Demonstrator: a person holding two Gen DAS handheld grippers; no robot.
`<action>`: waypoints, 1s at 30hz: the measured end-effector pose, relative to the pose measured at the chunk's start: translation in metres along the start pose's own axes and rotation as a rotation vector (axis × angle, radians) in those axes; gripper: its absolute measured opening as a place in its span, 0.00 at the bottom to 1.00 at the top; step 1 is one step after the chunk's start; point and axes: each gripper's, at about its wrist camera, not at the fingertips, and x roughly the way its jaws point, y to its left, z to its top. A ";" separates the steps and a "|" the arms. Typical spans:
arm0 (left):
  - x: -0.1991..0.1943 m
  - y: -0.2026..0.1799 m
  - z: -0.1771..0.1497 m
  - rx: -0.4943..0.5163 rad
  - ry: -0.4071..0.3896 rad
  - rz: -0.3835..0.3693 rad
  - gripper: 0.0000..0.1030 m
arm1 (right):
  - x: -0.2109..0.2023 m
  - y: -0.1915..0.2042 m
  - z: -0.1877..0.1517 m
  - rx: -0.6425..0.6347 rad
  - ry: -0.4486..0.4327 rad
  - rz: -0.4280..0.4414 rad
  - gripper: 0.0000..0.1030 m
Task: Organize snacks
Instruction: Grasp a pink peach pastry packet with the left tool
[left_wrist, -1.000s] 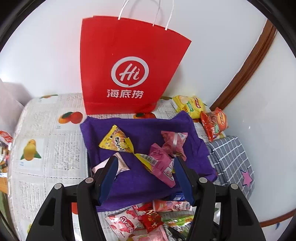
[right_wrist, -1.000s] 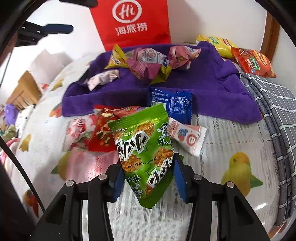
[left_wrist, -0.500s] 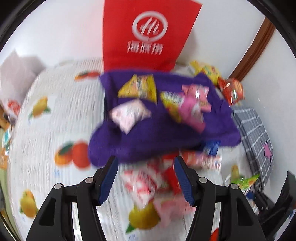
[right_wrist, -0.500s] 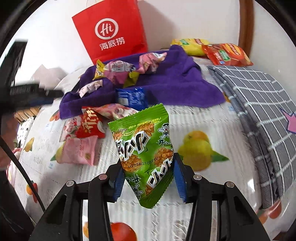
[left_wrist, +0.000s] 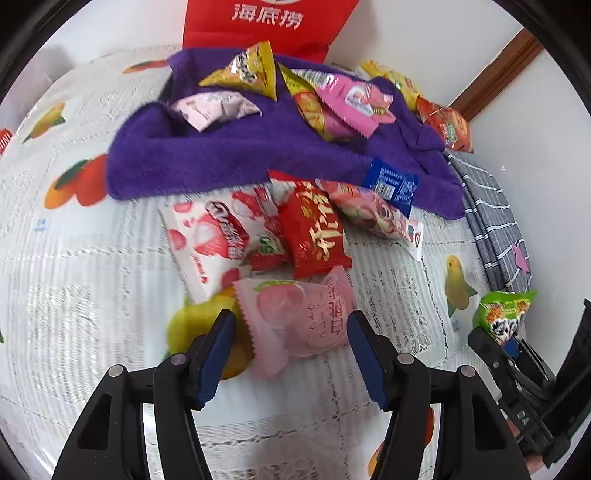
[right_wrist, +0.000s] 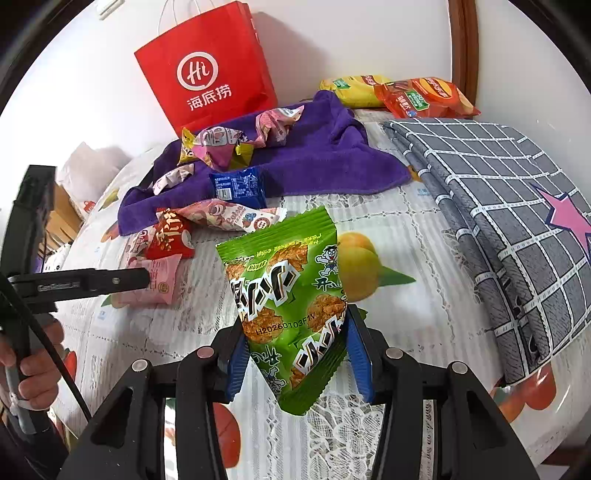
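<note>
My right gripper (right_wrist: 295, 347) is shut on a green snack packet (right_wrist: 288, 295) and holds it above the tablecloth; it also shows at the right edge of the left wrist view (left_wrist: 502, 317). My left gripper (left_wrist: 291, 347) is open, its jaws standing either side of a pale pink snack packet (left_wrist: 299, 325) that lies on the table. Beyond it lie a red packet (left_wrist: 317, 232), a white strawberry packet (left_wrist: 218, 236), a pink patterned packet (left_wrist: 373, 214) and a blue packet (left_wrist: 391, 184). Several packets (left_wrist: 332, 99) rest on a purple towel (left_wrist: 229, 155).
A red paper bag (right_wrist: 207, 70) stands against the wall behind the towel. Yellow (right_wrist: 351, 88) and orange (right_wrist: 424, 98) chip bags lie at the back right. A folded grey checked cloth (right_wrist: 498, 192) lies on the right. The table has a white fruit-print cloth (right_wrist: 406, 295).
My left gripper has come back and down from over the purple towel to the pale pink packet. My right gripper has pulled back and risen with the green packet.
</note>
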 end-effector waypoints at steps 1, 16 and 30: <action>0.003 -0.002 0.000 -0.006 -0.002 0.005 0.63 | 0.000 -0.001 -0.001 0.002 0.000 0.008 0.46; 0.028 -0.056 -0.007 0.124 -0.124 0.293 0.69 | -0.004 -0.015 -0.006 0.027 -0.001 0.043 0.46; 0.005 -0.034 -0.019 0.126 -0.095 0.151 0.31 | -0.022 -0.005 0.013 0.053 -0.019 0.047 0.46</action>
